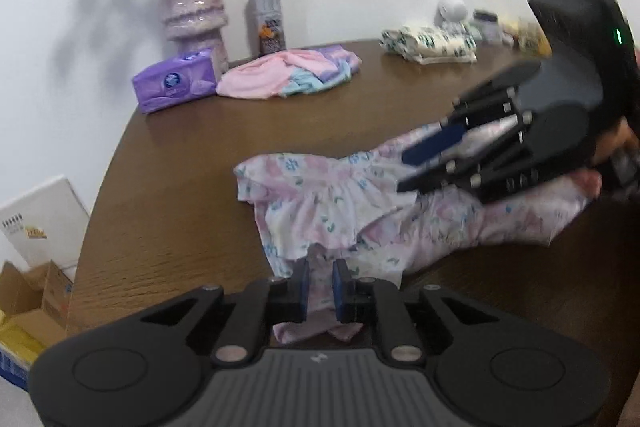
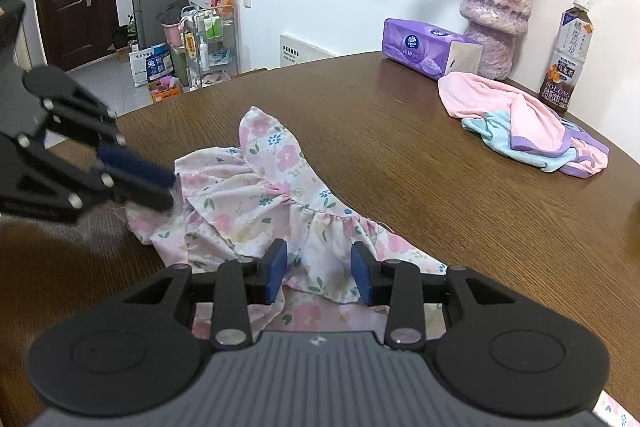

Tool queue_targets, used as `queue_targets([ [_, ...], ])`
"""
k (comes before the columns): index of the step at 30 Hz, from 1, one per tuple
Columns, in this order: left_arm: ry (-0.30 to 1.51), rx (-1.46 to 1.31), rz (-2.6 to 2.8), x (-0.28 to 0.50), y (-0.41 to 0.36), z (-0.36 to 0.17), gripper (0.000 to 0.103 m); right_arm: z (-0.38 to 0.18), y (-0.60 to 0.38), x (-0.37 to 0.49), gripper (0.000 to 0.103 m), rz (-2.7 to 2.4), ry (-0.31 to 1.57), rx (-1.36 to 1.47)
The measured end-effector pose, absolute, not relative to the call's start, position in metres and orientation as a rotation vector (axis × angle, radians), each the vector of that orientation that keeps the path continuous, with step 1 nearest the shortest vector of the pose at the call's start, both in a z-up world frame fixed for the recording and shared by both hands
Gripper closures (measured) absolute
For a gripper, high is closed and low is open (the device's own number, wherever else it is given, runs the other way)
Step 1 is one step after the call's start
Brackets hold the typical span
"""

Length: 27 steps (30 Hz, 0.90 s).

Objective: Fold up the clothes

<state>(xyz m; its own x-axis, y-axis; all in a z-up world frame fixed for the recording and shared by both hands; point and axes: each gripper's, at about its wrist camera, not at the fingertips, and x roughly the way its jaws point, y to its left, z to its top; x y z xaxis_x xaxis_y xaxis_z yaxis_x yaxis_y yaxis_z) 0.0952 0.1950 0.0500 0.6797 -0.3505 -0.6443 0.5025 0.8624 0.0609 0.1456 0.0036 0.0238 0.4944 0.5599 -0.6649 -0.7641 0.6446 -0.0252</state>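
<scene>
The floral garment [image 2: 280,195] lies rumpled on the brown desk [image 2: 440,187], its ruffled seam bunched across the middle and one rounded end reaching away toward the far edge; whether this is a half-made fold or a heap waiting to be spread, I cannot tell from how it lies. My left gripper [image 1: 320,287] has its jaws drawn narrow with a tuck of the floral cloth between them, though a little gap shows, so I judge the hold light; my right gripper [image 2: 320,273] hangs over the near hem with its jaws wide and nothing between them.

The risks as I see them: the thin fabric could slide out of the left jaws if I pull sideways, since so little of it is pinched; the right jaws could close on two layers at the ruffle and drag a crease into the fold; a hard tug might sweep the whole piece toward the desk edge. Further off, the pink and blue clothes [image 2: 532,127], tissue pack [image 2: 424,47], bottle [image 2: 568,55] and vase [image 2: 496,11] stand well apart; a wide swing could still clip them.
</scene>
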Motion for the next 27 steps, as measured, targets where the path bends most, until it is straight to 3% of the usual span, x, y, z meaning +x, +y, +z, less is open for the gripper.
queue_targets([
  [1,0.643,0.209,-0.473,0.094,0.199,0.056,0.085,0.024,0.004,0.145,0.067,0.823,0.668,-0.343],
  [2,0.622,0.175,-0.455,0.093,0.202,0.062,0.069,0.025,0.004,0.146,0.067,0.824,0.668,-0.344],
  [4,0.646,0.108,-0.426,0.102,0.206,0.061,0.047,0.025,0.004,0.147,0.067,0.821,0.677,-0.332],
  [7,0.706,0.007,-0.39,0.12,0.211,0.057,0.042,0.025,0.004,0.145,0.067,0.82,0.673,-0.329],
  [15,0.807,-0.075,-0.328,0.151,0.211,0.043,0.054,0.023,0.003,0.145,0.067,0.821,0.667,-0.315],
  [20,0.787,-0.032,-0.329,0.142,0.201,0.038,0.094,0.023,0.001,0.146,0.066,0.826,0.666,-0.301],
  [27,0.739,-0.005,-0.28,0.129,0.191,0.038,0.101,0.03,-0.007,0.145,0.066,0.832,0.649,-0.249],
])
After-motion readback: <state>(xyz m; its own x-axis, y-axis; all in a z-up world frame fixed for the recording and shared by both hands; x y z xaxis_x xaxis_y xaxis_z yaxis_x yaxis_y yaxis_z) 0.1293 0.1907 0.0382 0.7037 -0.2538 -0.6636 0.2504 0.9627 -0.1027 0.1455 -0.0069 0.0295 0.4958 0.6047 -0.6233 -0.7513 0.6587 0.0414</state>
